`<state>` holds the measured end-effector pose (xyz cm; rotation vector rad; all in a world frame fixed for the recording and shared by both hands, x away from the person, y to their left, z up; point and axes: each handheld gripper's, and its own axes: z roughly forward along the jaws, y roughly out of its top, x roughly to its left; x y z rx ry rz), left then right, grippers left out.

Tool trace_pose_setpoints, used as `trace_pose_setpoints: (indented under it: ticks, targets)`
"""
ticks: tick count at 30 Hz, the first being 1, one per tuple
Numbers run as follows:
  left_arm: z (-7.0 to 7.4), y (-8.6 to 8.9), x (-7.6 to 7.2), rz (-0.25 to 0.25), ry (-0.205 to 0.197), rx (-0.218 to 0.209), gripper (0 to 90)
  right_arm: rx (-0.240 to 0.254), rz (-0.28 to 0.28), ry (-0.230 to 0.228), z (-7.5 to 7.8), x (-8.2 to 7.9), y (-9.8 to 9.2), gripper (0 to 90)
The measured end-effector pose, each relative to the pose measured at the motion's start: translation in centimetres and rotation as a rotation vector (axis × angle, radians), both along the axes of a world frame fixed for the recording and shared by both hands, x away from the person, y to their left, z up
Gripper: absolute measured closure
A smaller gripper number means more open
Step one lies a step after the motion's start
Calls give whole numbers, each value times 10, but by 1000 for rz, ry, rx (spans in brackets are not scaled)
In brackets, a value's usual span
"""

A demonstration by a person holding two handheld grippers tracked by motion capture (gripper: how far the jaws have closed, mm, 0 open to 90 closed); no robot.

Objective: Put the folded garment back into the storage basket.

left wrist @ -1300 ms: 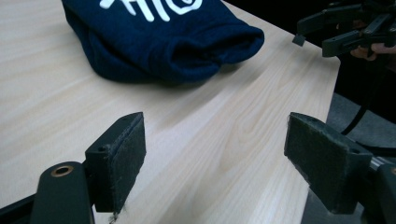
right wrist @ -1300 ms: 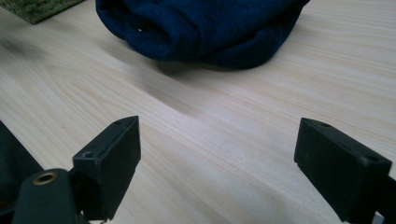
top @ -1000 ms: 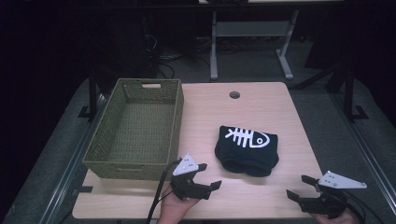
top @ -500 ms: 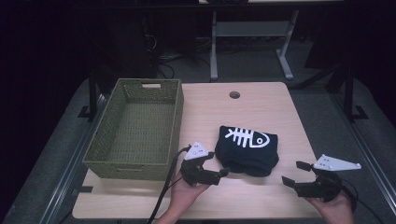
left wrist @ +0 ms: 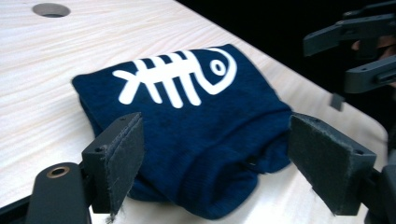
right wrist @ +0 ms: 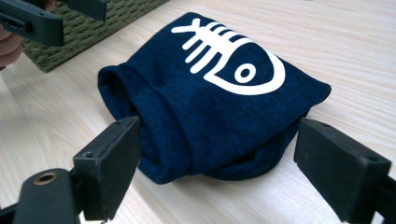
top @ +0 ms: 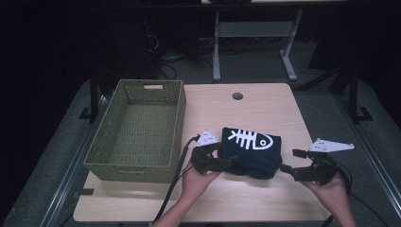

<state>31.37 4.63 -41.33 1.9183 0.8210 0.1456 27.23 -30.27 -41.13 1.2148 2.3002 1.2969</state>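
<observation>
A folded dark blue garment [top: 253,151] with a white fish-skeleton print lies on the light wooden table [top: 236,118], right of centre near the front. My left gripper [top: 226,163] is open at the garment's front left corner, its jaws straddling the fabric [left wrist: 205,140]. My right gripper [top: 287,165] is open at the garment's front right corner, jaws wide on either side of the folded edge [right wrist: 219,107]. Neither gripper holds the cloth. The other gripper [left wrist: 359,56] appears at the upper right of the left gripper view.
A green woven basket [top: 142,127], empty, stands on the left half of the table; its corner [right wrist: 84,32] is seen in the right gripper view. A round cable hole [top: 237,96] sits near the table's far edge. Desk legs and cables lie on the dark floor beyond.
Both grippers have moved forward from the table's front edge to the garment, the left to its left corner and the right to its right corner. The garment has not moved.
</observation>
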Motion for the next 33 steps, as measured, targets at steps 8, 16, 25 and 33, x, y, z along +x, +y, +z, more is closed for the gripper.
trace_pose_setpoints:
  ticks: [8, 16, 25, 33]
  targets:
    - [-7, 1, 22, 57, 32, 9, 190, 2, -16, 33, 1, 20, -1, 147]
    - [-26, 3, 42, 123, 112, 12, 193, -18, -28, 80, -2, 45, 6, 169]
    - [-42, 4, 61, 154, 191, 28, 199, -5, -49, 185, -20, 69, 11, 207]
    - [-52, -3, 69, 141, 267, 26, 228, -11, -73, 242, -33, 76, 17, 257]
